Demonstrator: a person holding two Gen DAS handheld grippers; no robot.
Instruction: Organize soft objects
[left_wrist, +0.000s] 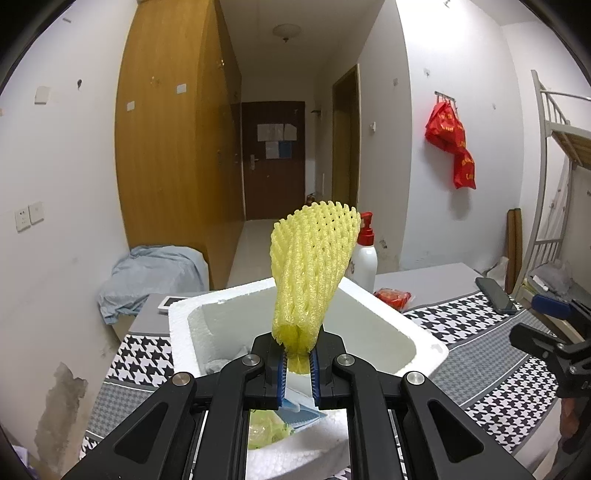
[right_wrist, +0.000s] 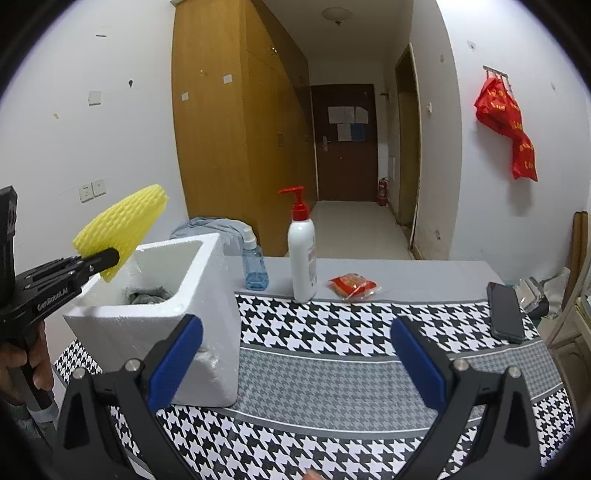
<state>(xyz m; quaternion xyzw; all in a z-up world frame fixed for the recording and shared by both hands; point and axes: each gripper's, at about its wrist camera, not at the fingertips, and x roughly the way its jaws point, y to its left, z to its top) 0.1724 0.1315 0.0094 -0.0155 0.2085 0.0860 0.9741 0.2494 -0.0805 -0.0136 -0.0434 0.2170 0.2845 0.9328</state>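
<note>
Item: yellow foam mesh fruit sleeve (left_wrist: 310, 266), pinched at its gathered end by the left tool (left_wrist: 298, 360), fanned upward and held over the open white polystyrene box (left_wrist: 424, 343).

Handling: lower until the sleeve sits well inside the box walls before unclenching; keep the flared end clear of the rim (light foam, likely to spring back or catch and tip outward).

Right tool (right_wrist: 295, 360): released, jaws wide, nothing between them, poised above the houndstooth cloth on the desk (right_wrist: 332, 373).

Box contents: grey crumpled soft material at the bottom, a yellowish-green plastic wrap and a bluish-white flat piece near the front wall; rest hidden.

Elsewhere on desk: white pump bottle with red top (right_wrist: 303, 254), small blue clear bottle (right_wrist: 255, 266), red packet (right_wrist: 352, 286), dark phone (right_wrist: 505, 312).
</note>
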